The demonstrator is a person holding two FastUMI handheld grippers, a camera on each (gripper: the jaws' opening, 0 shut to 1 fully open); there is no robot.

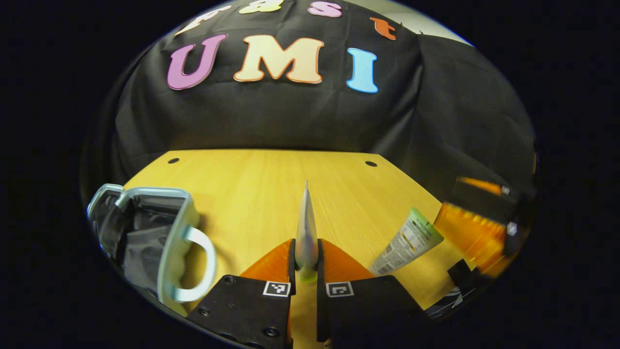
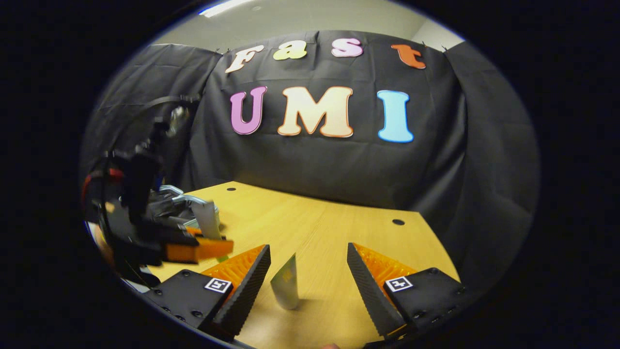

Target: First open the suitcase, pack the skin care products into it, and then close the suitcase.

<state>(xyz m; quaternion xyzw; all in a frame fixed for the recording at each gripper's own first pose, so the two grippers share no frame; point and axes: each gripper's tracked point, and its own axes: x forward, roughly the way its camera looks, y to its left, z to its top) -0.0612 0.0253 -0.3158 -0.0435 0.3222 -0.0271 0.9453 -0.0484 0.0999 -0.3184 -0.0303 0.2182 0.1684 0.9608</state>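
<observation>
In the left gripper view my left gripper is shut on a thin silvery tube, seen edge-on with its crimped end pointing up above the table. The open suitcase, grey with a dark lining and a pale handle, lies at the left. A white tube with a green end lies on the table at the right, beside the blurred right gripper. In the right gripper view my right gripper is open, with that tube between its fingers, nearer the left one. The left gripper with its tube is in front of the suitcase.
The wooden table runs back to the black cloth wall and has small dark holes near its far corners. Its right edge drops off close to the right gripper. A dark cable hangs above the left gripper.
</observation>
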